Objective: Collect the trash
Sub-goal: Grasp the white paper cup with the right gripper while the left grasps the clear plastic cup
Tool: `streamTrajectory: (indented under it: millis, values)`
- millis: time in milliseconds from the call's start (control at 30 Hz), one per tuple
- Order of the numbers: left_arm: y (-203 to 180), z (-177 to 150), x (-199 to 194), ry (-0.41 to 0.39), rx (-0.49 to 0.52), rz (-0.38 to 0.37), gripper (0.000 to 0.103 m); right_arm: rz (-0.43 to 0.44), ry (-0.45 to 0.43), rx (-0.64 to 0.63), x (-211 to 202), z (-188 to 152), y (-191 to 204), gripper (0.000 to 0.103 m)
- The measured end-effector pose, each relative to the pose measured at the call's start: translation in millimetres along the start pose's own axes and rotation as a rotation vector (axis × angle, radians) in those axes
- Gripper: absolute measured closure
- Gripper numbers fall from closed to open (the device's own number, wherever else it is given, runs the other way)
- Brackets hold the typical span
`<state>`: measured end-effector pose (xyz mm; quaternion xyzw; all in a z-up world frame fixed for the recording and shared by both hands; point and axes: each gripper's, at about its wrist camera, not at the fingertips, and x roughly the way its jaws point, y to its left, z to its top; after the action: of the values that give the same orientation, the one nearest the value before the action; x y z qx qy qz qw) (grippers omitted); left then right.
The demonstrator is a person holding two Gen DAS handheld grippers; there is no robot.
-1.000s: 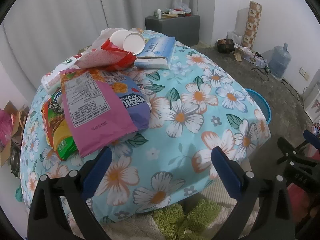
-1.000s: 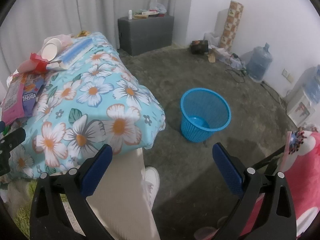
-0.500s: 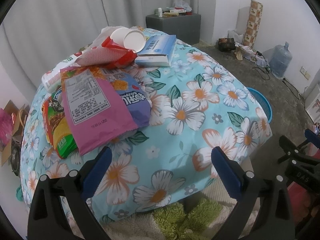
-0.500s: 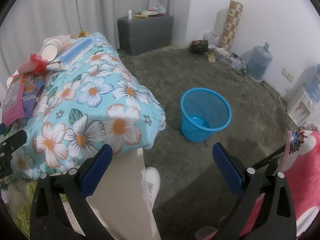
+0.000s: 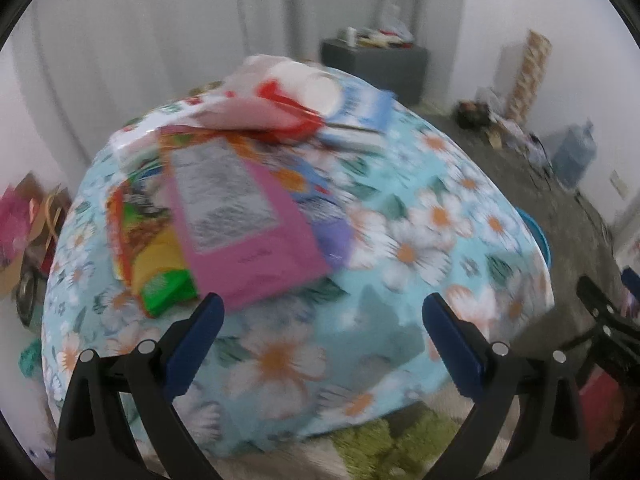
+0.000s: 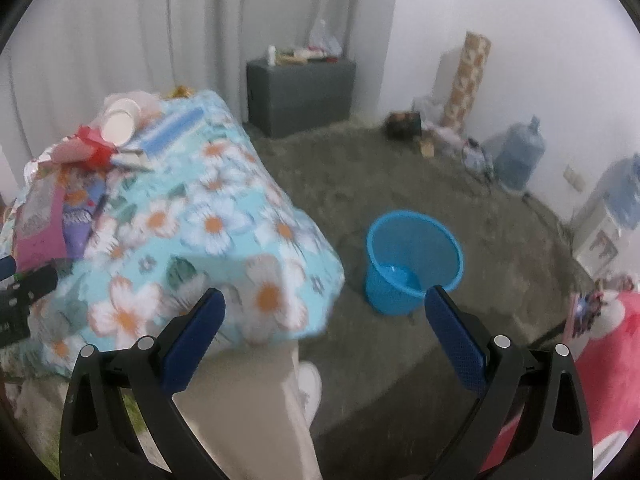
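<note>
The trash sits in a loose heap on the far left part of the worktop (image 5: 440, 216), which is draped in a flowered cloth: a pink packet (image 5: 244, 216) lies on top of a green and yellow snack bag (image 5: 160, 272) and a purple packet (image 5: 332, 236), with a red wrapper (image 5: 296, 120), a white paper cup (image 5: 316, 88) and a blue and white tissue pack (image 5: 360, 108) further back. The left claw (image 5: 322, 312) hangs just in front of the pink packet with its jaws wide apart and nothing between them; the right claw (image 6: 324, 308) is likewise spread and empty, aimed toward the blue basket (image 6: 414, 260) on the floor, well apart from the heap. Since the packets overlap, a pinch on the pink one could drag its neighbours along or off the edge, and flat film may slip out of the pads or let the claw snag the cloth instead. The cup looks light enough to roll if nudged. Both views are smeared by motion, so labels and packet edges are unreadable; what lies under the heap is hidden, and the basket shows in the left view only as a sliver behind the worktop.
</note>
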<state>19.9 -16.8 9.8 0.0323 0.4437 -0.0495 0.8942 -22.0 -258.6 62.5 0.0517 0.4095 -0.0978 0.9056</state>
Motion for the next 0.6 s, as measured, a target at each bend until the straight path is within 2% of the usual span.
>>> streamTrajectory:
  millis: [233,367,433,500,567,600]
  values:
    - [71.0,11.6,-3.8,-0.027,-0.177,0.006,0.006,0.068,-0.049,-0.082,-5.5,19.2,40.6,0.008]
    - [108.1,19.8,-7.6,-0.086,-0.205,-0.006,0.006,0.150,-0.061,-0.134,-4.0,28.3,66.0,0.008]
    - [128.5,24.5,-8.8,-0.113,-0.221,-0.076,0.006,0.231,-0.039,-0.168,-0.2,35.1,79.1,0.008]
    - [150.6,27.4,-12.3,-0.164,-0.271,-0.193,0.006,0.306,-0.020,-0.172,3.3,39.7,86.1,0.008]
    - [165.9,33.6,-12.6,-0.169,-0.326,-0.198,0.006,0.401,-0.013,-0.145,6.4,47.3,90.2,0.008]
    - [172.3,38.0,-11.7,-0.168,-0.339,-0.194,0.006,0.414,-0.019,-0.136,6.5,50.2,92.4,0.008]
